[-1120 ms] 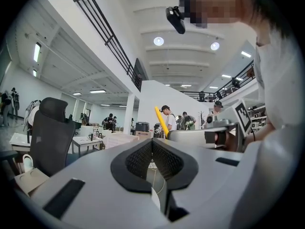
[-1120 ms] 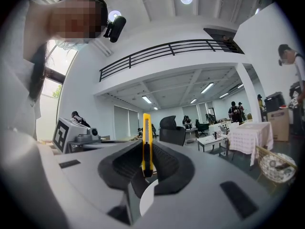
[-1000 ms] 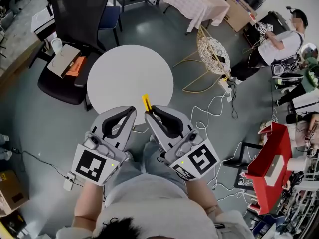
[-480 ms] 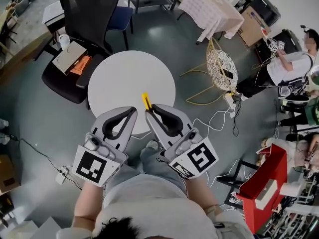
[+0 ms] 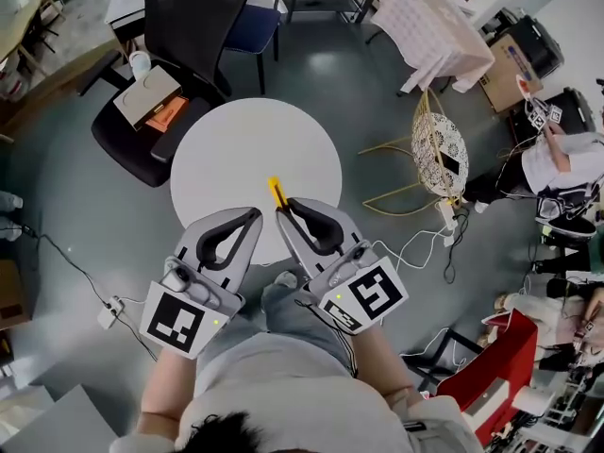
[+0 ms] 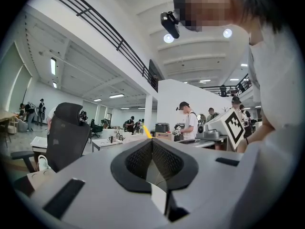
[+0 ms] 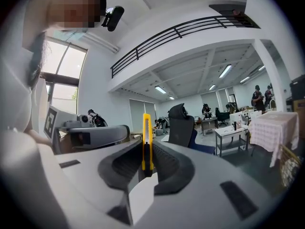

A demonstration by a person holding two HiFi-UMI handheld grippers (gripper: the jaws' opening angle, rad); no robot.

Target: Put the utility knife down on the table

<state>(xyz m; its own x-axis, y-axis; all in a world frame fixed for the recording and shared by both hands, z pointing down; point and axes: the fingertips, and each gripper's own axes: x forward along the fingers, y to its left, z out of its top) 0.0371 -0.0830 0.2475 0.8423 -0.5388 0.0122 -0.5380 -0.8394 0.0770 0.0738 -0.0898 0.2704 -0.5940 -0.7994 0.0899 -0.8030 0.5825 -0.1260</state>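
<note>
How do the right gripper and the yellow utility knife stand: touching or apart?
Touching. In the right gripper view, the right gripper is shut on the utility knife: its yellow body sits pinched between the jaws and sticks out past them.

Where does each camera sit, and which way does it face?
Head view: on the person's head, steeply down at the round white table; torso, left hand-held gripper, right hand-held gripper show.
Left gripper view: rides on it, along its shut, empty jaws; shirt at right.
Right gripper view: rides on it, along jaws shut on the utility knife; shirt at left.
Shared: all show the black office chair.
</note>
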